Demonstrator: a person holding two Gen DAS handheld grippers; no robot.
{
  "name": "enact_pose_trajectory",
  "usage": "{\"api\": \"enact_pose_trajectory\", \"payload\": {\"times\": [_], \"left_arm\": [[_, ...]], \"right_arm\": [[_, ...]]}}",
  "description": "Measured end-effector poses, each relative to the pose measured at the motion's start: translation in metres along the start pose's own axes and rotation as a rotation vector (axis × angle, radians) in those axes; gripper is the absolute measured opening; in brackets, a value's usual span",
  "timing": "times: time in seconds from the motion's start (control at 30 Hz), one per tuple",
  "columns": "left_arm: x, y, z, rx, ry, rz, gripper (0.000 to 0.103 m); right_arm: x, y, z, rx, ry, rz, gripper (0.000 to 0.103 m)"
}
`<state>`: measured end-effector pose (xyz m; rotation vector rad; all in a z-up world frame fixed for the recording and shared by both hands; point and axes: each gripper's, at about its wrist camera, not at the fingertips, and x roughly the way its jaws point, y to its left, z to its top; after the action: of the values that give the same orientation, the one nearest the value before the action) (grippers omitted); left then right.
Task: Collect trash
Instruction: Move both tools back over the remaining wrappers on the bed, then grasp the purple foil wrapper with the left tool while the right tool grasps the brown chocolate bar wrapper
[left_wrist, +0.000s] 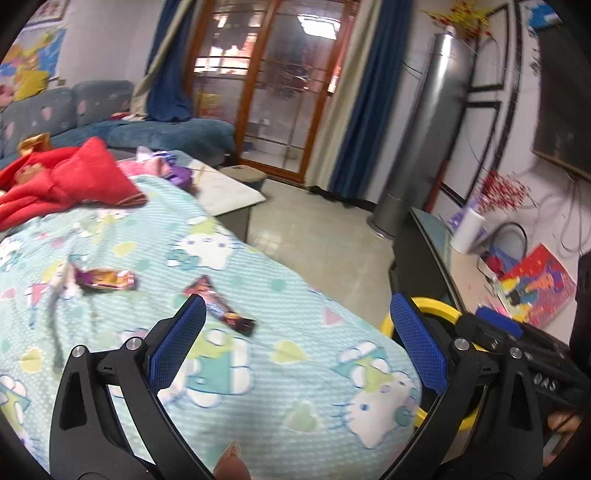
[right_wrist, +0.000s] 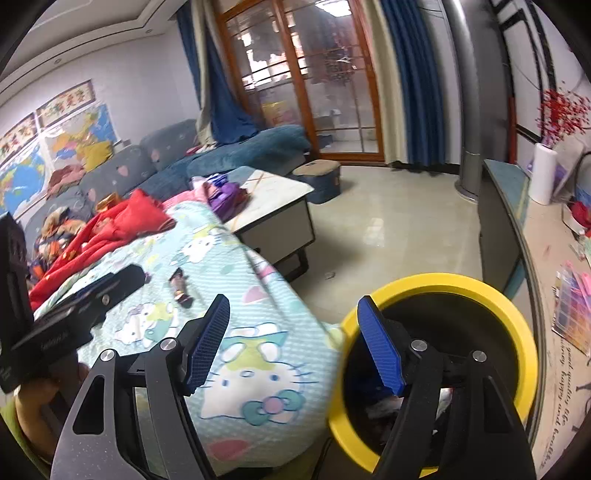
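Note:
Two snack wrappers lie on the Hello Kitty blanket (left_wrist: 258, 369): a dark purple one (left_wrist: 221, 308) just beyond my left gripper (left_wrist: 297, 314), and an orange-purple one (left_wrist: 107, 279) further left. My left gripper is open and empty above the blanket. My right gripper (right_wrist: 295, 314) is open and empty, its right finger over the yellow-rimmed bin (right_wrist: 517, 332), which holds some trash. The dark wrapper also shows in the right wrist view (right_wrist: 181, 286). The left gripper shows there at the left (right_wrist: 74, 306). The bin's rim shows in the left wrist view (left_wrist: 439, 306).
Red clothing (left_wrist: 70, 177) lies at the blanket's far end. A low white table (right_wrist: 273, 199) with purple items stands beyond. A sofa (right_wrist: 147, 166) lies at the back left. A long counter (right_wrist: 546, 258) with a paper roll runs along the right. Tiled floor (right_wrist: 388, 229) lies between.

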<state>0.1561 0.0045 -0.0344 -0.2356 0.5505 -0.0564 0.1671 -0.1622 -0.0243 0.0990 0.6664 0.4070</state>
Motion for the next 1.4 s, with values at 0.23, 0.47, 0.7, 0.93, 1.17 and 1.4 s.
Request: {"api": "enact_pose_trajectory", "payload": {"times": [0.23,0.47,0.7,0.93,1.17,1.4], "left_arm": [[-0.006,0.045,0.009,-0.094,-0.036,0.077,0.092],[-0.007,0.095,0.010,-0.202,-0.039,0.170,0.092],[-0.003,0.149,0.008,-0.326,-0.036,0.228,0.092],[0.007,0.192,0.003,-0.470,-0.031,0.222,0.088],[0.024,0.216,0.000,-0.574,-0.020,0.169,0.064],[0.034,0.216,-0.001,-0.575,0.001,0.131,0.033]], "right_arm": [[0.016,0.037,0.002,-0.072,0.032,0.043,0.069],[0.046,0.079,-0.001,-0.172,0.092,0.072,0.069],[0.089,0.117,0.002,-0.245,0.165,0.104,0.065],[0.144,0.145,0.006,-0.272,0.262,0.110,0.052],[0.181,0.152,0.001,-0.303,0.324,0.072,0.047],[0.181,0.145,0.001,-0.268,0.313,0.091,0.023]]}}
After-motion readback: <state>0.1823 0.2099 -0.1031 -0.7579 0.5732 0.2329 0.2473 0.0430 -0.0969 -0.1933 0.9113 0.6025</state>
